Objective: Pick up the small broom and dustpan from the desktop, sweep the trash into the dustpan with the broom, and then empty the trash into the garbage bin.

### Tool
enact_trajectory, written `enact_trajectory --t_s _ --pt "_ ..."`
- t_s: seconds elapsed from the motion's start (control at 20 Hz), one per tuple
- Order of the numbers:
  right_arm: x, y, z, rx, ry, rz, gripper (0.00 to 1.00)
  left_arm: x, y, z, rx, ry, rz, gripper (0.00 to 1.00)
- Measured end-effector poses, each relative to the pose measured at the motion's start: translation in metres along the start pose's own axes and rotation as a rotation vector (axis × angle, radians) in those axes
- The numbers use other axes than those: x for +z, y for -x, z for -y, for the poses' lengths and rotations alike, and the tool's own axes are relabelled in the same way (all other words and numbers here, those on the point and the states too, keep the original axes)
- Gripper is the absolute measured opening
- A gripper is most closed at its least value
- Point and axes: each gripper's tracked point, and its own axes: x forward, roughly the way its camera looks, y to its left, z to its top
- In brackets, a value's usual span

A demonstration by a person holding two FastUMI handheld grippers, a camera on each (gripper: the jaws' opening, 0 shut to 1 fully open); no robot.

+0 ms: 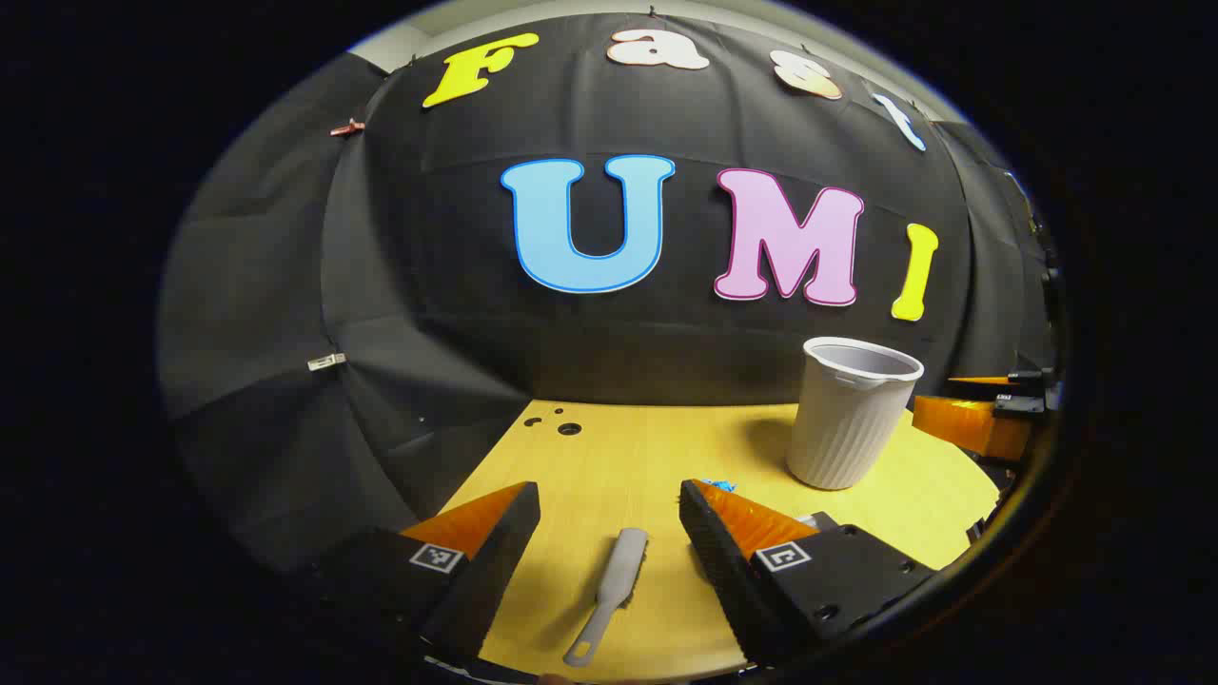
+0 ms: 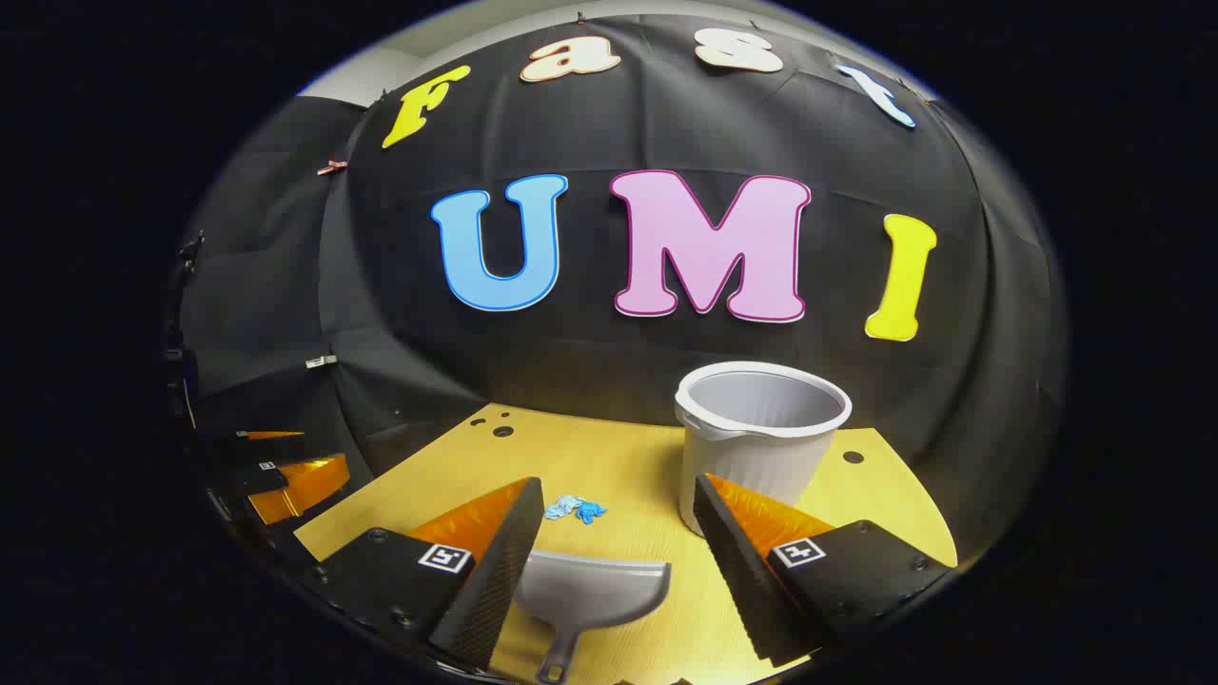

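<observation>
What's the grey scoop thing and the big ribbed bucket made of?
The grey dustpan looks like smooth moulded plastic, with a soft sheen and thin curved walls. The pale ribbed garbage bin also seems plastic: fine vertical ribs and a rolled rim. I can't be certain of either.

Desktop (image 2: 628,457) carries broom (image 1: 614,580), dustpan (image 2: 590,590), trash (image 2: 576,509), bin (image 2: 756,438).

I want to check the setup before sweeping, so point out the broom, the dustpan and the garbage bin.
broom (image 1: 617,580), left gripper view, on its handle.
dustpan (image 2: 590,592), right gripper view, on its scoop.
garbage bin (image 2: 761,457), right gripper view, on its ribbed front wall.
</observation>
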Motion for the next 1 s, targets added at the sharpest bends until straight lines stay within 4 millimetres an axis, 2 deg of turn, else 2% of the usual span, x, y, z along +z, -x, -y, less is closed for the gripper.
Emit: enact_trajectory --t_s 0.35,0.6,0.75,1.0 --pt "-0.008 -0.008 -0.008 0.021 0.006 -0.028 0.98 -0.014 -0.013 0.006 -0.064 -0.045 -0.051 0.95" --pt "-0.015 -0.013 -0.006 0.009 -0.022 -0.044 0.98 -0.025 -0.02 0.017 -0.092 -0.045 -0.088 0.95" --pt "-0.022 -0.015 -0.002 0.002 -0.034 -0.06 0.98 -0.039 -0.025 0.024 -0.113 -0.011 -0.164 0.96" --pt "-0.031 -0.02 -0.001 -0.001 -0.047 -0.08 0.98 -0.048 -0.028 0.026 -0.128 -0.044 -0.215 0.95"
